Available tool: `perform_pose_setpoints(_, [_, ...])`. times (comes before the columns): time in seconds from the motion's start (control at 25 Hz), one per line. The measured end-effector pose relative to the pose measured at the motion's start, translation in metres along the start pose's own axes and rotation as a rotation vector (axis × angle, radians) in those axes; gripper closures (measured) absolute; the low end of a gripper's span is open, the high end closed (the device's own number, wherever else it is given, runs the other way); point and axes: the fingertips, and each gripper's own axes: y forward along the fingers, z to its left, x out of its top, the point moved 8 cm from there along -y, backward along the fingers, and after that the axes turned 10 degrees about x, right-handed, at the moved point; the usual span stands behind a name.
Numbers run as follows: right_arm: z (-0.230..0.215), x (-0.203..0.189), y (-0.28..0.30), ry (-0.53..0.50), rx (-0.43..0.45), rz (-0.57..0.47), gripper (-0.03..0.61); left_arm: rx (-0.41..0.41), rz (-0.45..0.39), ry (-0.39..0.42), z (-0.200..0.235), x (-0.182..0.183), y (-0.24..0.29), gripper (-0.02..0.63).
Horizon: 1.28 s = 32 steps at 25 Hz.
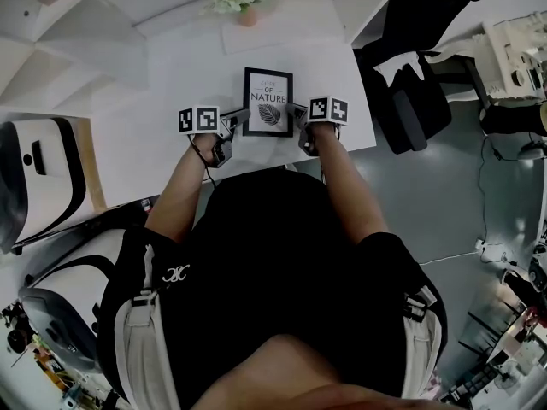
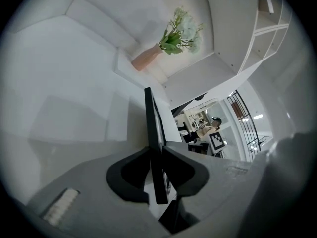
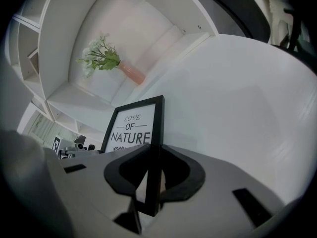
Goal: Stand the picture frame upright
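Jaws of the left claw [image 2: 154,150] are clamped on the thin black left side edge of the picture frame [image 2: 151,128], which runs edge-on up from between them in the left gripper view. The right claw [image 3: 157,150] is clamped the same way on the frame's right side edge, near its lower end. From that side the glazed face shows, with the words "LOVE OF NATURE" in dark print on white.

In the head view the two claws [image 1: 242,115] [image 1: 297,114] point inward at each other with the picture frame [image 1: 268,102] held between them. Each claw carries its marker cube [image 1: 198,119] just behind, and a bare forearm reaches back from each toward the person's dark shirt. The frame's face is turned toward the person, a leaf drawn under the lettering. It sits close to the counter's [image 1: 188,75] front edge, a little right of the middle. Whether its bottom edge touches the counter, and whether it is fully upright or tilted back, cannot be told.

At the counter's back edge, well apart from the frame, stands a pinkish vase [image 1: 248,15] of pale flowers [image 3: 99,56]. Off the counter's right edge is a black chair [image 1: 410,84].
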Motion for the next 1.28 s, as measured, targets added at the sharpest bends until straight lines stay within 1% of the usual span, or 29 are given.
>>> perform_pose_setpoints(0.12, [-0.003,0.000,-0.001,0.013,0.003,0.006,0.506,0.004,-0.007,0.009,-0.004,-0.001,0.001,0.525])
perform_pose_setpoints(0.24, [-0.002,0.001,-0.002,0.028,-0.017,0.007,0.508,0.019,-0.030,0.033,-0.010,0.000,-0.001,0.525])
perform_pose_setpoints(0.36, [0.004,0.006,-0.011,-0.009,-0.019,-0.009,0.508,0.019,-0.062,0.060,-0.019,0.000,-0.004,0.526])
perform_pose_setpoints(0.44, [0.014,0.016,-0.020,-0.054,-0.006,-0.033,0.508,0.012,-0.100,0.101,-0.029,0.005,-0.009,0.526])
perform_pose_setpoints(0.52, [0.026,0.028,-0.030,-0.121,0.000,-0.067,0.508,0.020,-0.154,0.171,-0.042,0.012,-0.014,0.526])
perform_pose_setpoints(0.64, [0.047,0.043,-0.049,-0.267,-0.004,-0.143,0.509,0.073,-0.244,0.320,-0.064,0.019,-0.023,0.526])
perform_pose_setpoints(0.8, [0.078,0.059,-0.074,-0.551,-0.018,-0.287,0.509,0.193,-0.392,0.539,-0.096,0.023,-0.033,0.526])
perform_pose_setpoints(0.88, [0.093,0.063,-0.086,-0.673,-0.026,-0.356,0.510,0.245,-0.473,0.607,-0.109,0.022,-0.038,0.525])
perform_pose_setpoints(0.96, [0.105,0.064,-0.093,-0.746,-0.022,-0.400,0.511,0.281,-0.539,0.634,-0.117,0.019,-0.043,0.525])
perform_pose_setpoints(1.04, [0.114,0.065,-0.098,-0.788,-0.003,-0.418,0.511,0.317,-0.584,0.642,-0.123,0.017,-0.049,0.525])
perform_pose_setpoints(1.28, [0.127,0.066,-0.091,-0.823,0.079,-0.390,0.511,0.411,-0.646,0.628,-0.127,0.006,-0.067,0.525])
